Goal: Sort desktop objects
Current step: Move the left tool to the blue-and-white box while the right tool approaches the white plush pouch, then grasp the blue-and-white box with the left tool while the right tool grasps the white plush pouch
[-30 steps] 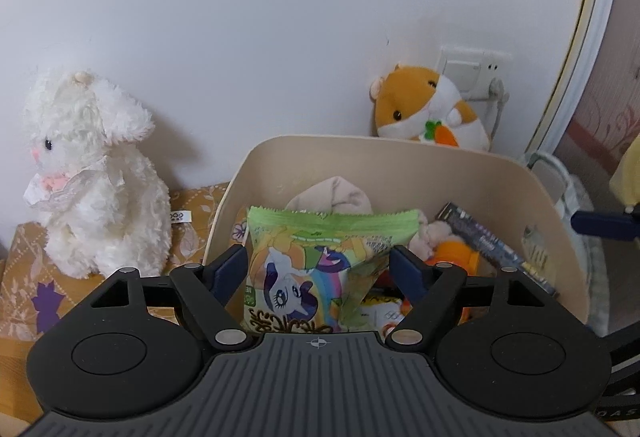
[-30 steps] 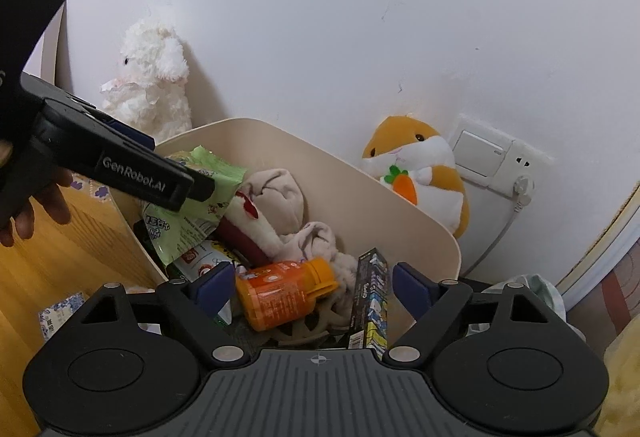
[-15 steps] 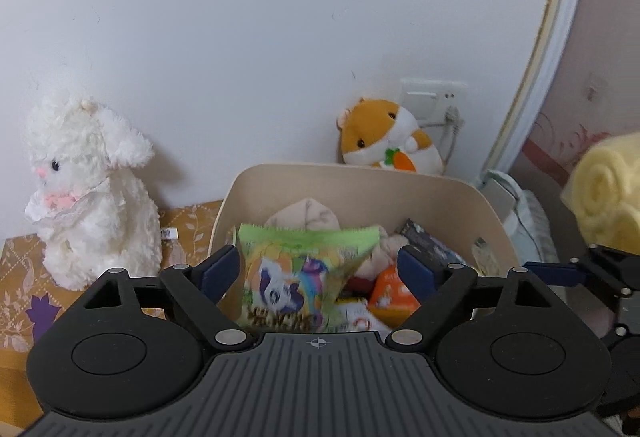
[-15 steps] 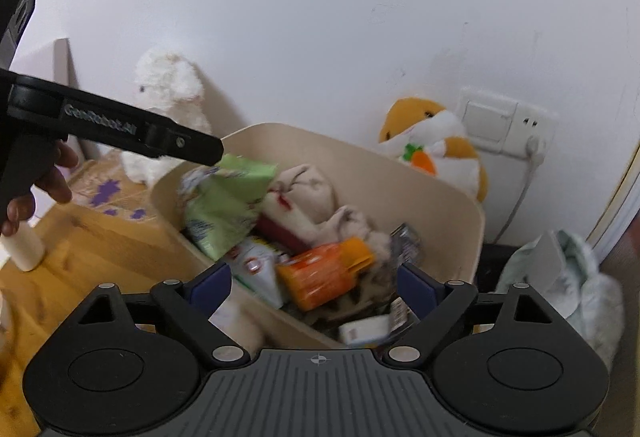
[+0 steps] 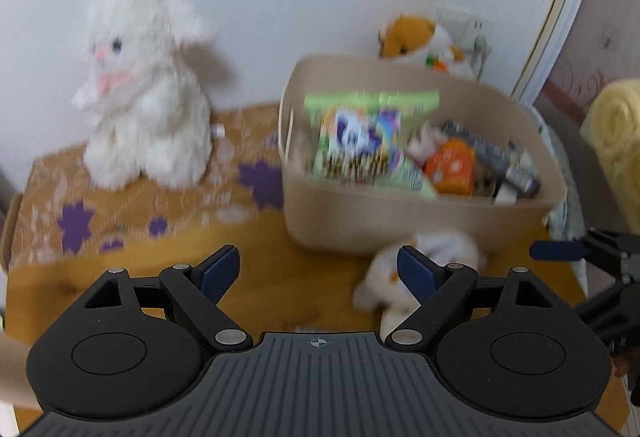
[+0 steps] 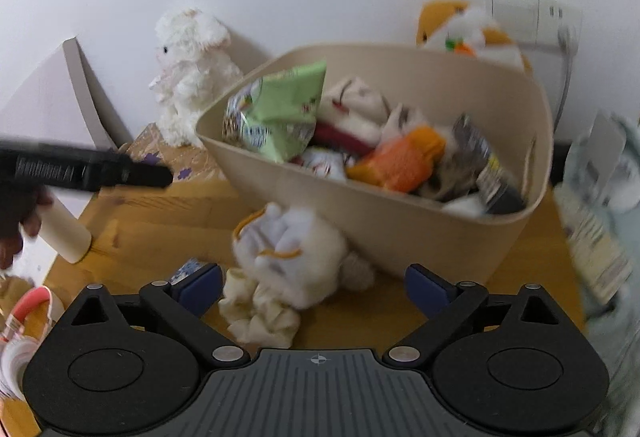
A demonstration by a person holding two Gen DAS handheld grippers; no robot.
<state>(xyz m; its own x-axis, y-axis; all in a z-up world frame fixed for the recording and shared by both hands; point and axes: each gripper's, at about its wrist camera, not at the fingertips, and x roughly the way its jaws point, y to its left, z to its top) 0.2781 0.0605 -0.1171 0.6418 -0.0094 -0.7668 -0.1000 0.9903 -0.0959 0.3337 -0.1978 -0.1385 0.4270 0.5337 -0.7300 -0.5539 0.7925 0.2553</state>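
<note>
A beige bin [image 5: 400, 225] [image 6: 400, 221] stands on the wooden desk. It holds a green snack bag [image 5: 368, 141] [image 6: 280, 117], an orange bottle [image 5: 452, 165] [image 6: 396, 161], a dark box [image 6: 488, 165] and cloth items. A white plush toy [image 5: 416, 273] [image 6: 292, 257] lies on the desk in front of the bin. My left gripper [image 5: 318, 273] is open and empty, back from the bin. My right gripper [image 6: 316, 287] is open and empty, above the white plush toy. The view is blurred.
A white plush rabbit [image 5: 140, 97] [image 6: 188, 73] sits on a patterned box [image 5: 140, 209] left of the bin. An orange hamster plush [image 5: 420, 41] [image 6: 468, 33] sits behind the bin by a wall socket. A wooden cylinder [image 6: 66, 237] and pink headphones [image 6: 28, 321] lie at left.
My left gripper has let go of the green snack bag, which now lies in the bin. Both grippers have pulled back and up from the bin, showing more desk.
</note>
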